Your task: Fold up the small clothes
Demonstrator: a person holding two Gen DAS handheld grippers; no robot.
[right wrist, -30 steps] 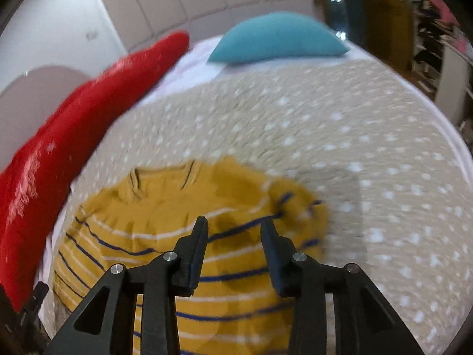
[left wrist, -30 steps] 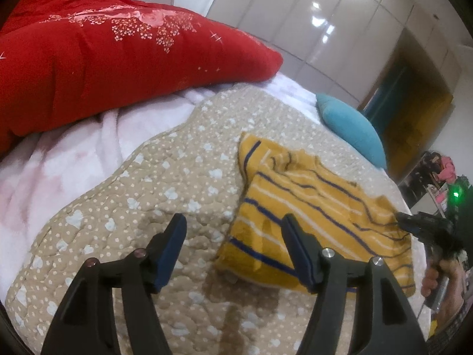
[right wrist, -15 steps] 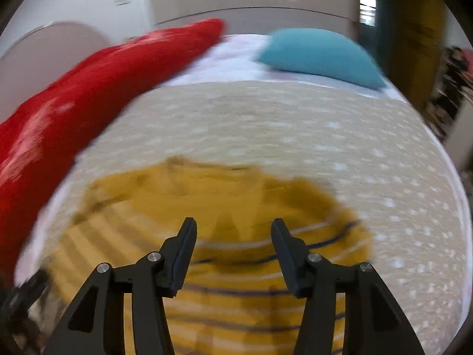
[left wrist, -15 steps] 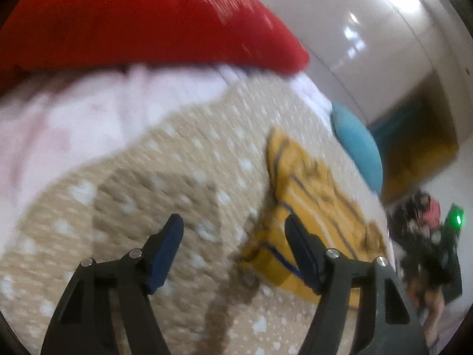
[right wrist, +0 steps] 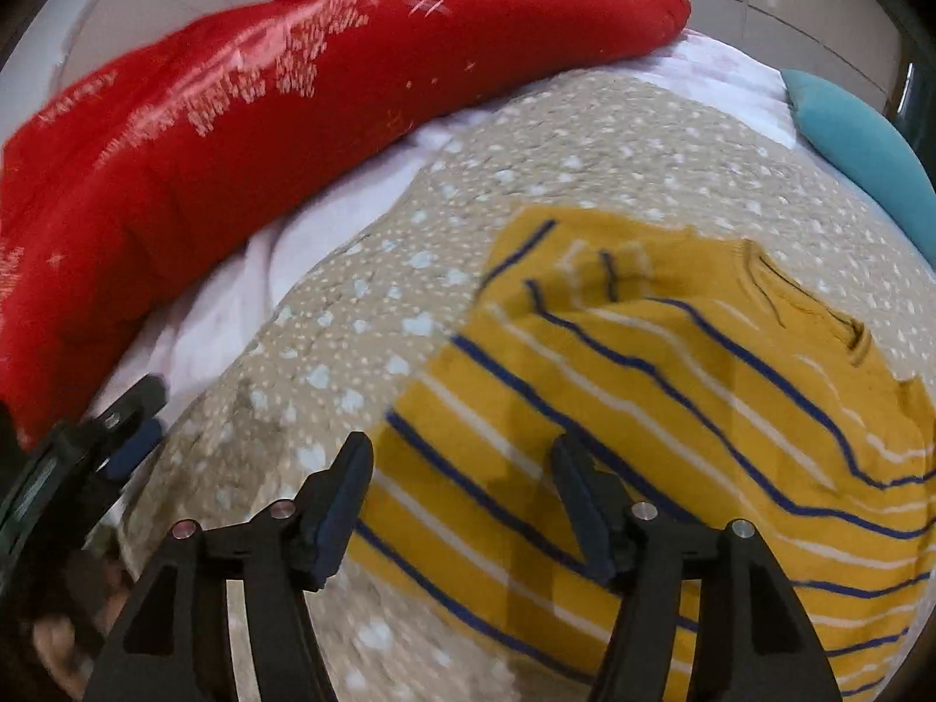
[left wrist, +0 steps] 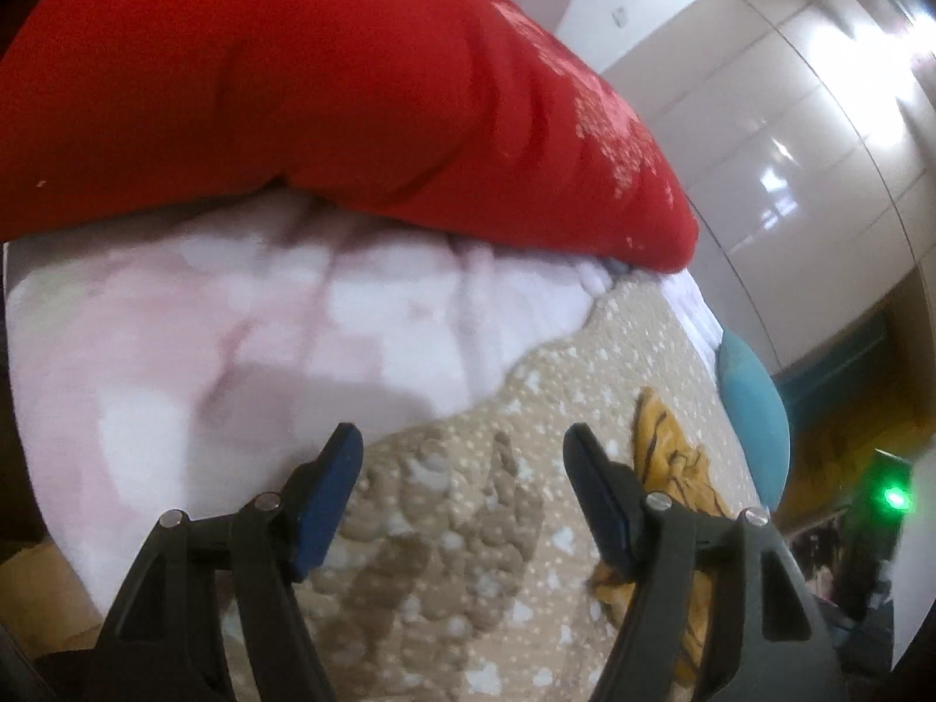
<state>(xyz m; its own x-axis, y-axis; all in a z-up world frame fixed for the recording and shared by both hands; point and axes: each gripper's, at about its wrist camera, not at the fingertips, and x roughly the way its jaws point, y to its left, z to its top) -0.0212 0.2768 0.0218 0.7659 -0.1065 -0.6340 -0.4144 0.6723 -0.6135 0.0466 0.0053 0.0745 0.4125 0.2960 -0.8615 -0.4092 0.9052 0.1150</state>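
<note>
A yellow top with blue and white stripes (right wrist: 673, 409) lies partly folded on the beige dotted quilt (right wrist: 362, 316). My right gripper (right wrist: 461, 447) hangs over the top's near left edge. Its jaws are opening and nothing is pressed between them. In the left wrist view only a crumpled strip of the top (left wrist: 673, 456) shows, off to the right. My left gripper (left wrist: 461, 444) stands open and empty above the quilt's edge (left wrist: 444, 532), apart from the top. The right wrist view catches the left gripper (right wrist: 128, 427) at its left border, with a hand below it.
A big red pillow (left wrist: 327, 93) lies along the far side, on a pale pink blanket (left wrist: 245, 339). A teal cushion (right wrist: 854, 140) rests at the quilt's far right. Glossy wardrobe doors (left wrist: 778, 134) stand behind. A green light (left wrist: 895, 497) glows at the right.
The left gripper swung left, off the striped top and toward the pink blanket and red pillow. The right gripper slid left across the top to its edge, and its jaws spread wider.
</note>
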